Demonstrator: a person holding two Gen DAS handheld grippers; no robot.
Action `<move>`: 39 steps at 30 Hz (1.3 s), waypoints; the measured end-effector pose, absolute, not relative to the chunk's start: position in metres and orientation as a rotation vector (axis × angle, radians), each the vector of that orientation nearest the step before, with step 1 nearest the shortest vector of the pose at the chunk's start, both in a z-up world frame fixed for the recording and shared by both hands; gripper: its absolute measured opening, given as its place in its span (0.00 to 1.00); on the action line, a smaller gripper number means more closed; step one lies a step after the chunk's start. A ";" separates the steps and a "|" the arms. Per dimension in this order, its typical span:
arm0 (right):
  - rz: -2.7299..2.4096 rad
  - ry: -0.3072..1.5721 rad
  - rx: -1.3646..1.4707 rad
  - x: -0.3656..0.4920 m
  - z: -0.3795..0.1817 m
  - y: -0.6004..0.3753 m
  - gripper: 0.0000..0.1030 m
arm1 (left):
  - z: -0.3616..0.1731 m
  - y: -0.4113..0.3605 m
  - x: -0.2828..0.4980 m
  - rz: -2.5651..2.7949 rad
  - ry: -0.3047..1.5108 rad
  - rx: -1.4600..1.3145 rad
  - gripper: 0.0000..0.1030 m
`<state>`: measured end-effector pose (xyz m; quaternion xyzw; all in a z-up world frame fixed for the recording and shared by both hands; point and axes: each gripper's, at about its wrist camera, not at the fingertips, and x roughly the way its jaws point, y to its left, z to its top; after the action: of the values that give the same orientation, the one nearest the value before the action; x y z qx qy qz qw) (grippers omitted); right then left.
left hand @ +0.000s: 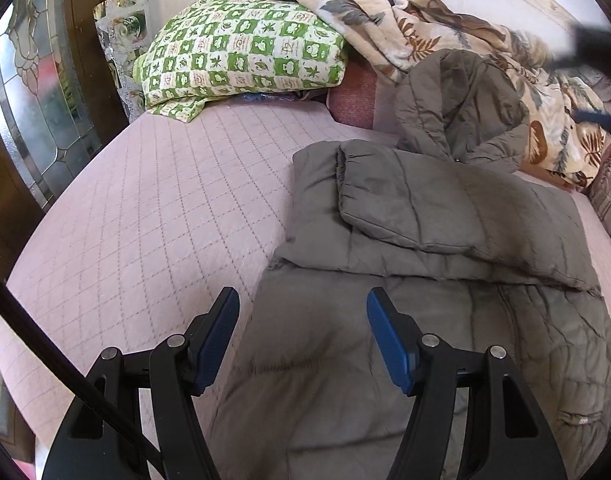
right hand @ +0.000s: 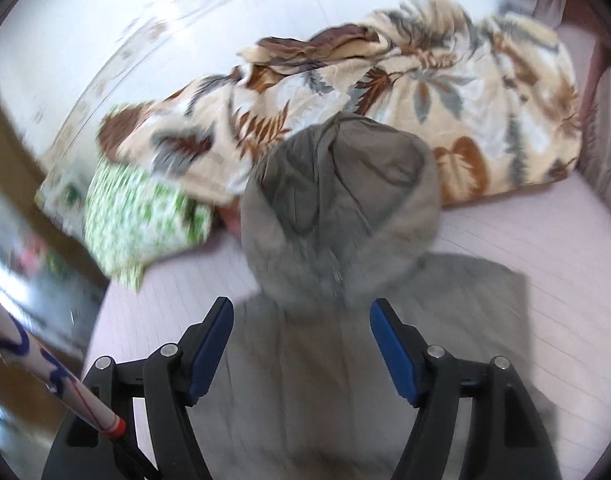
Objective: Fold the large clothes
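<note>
A large grey-green quilted hooded jacket (left hand: 405, 320) lies on a pink quilted bed (left hand: 153, 208). One sleeve (left hand: 445, 204) is folded across its body, and the hood (left hand: 461, 108) lies crumpled at the far end. My left gripper (left hand: 303, 304) hovers open over the jacket's near left edge, with nothing between its blue pads. In the right wrist view, which is blurred by motion, the hood (right hand: 341, 208) rises just ahead, above the jacket's body (right hand: 325, 392). My right gripper (right hand: 301, 312) is open above that fabric and holds nothing.
A green-and-white checked pillow (left hand: 241, 56) and a cream leaf-print blanket (left hand: 417, 28) are heaped at the head of the bed, the blanket (right hand: 385, 108) right behind the hood. A glass-panelled door (left hand: 33, 100) stands left. A patterned rod (right hand: 53, 376) crosses the right view's lower left.
</note>
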<state>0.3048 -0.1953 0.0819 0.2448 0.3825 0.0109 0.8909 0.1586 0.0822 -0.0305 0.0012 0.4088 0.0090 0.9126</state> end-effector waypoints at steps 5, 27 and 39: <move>-0.053 0.787 0.663 0.409 0.081 -0.207 0.77 | -0.052 0.090 0.167 0.004 0.869 0.022 0.63; -0.076 0.808 0.715 0.467 0.056 -0.203 0.09 | -0.061 0.102 0.172 -0.054 0.919 -0.030 0.63; 0.132 0.846 0.583 0.210 0.066 -0.152 0.07 | -0.044 0.129 0.159 -0.020 0.881 -0.104 0.63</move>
<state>0.2104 -0.1522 0.0663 0.2788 0.4044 0.0632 0.8688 0.1594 0.1285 -0.0445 -0.0503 0.4260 -0.0096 0.9033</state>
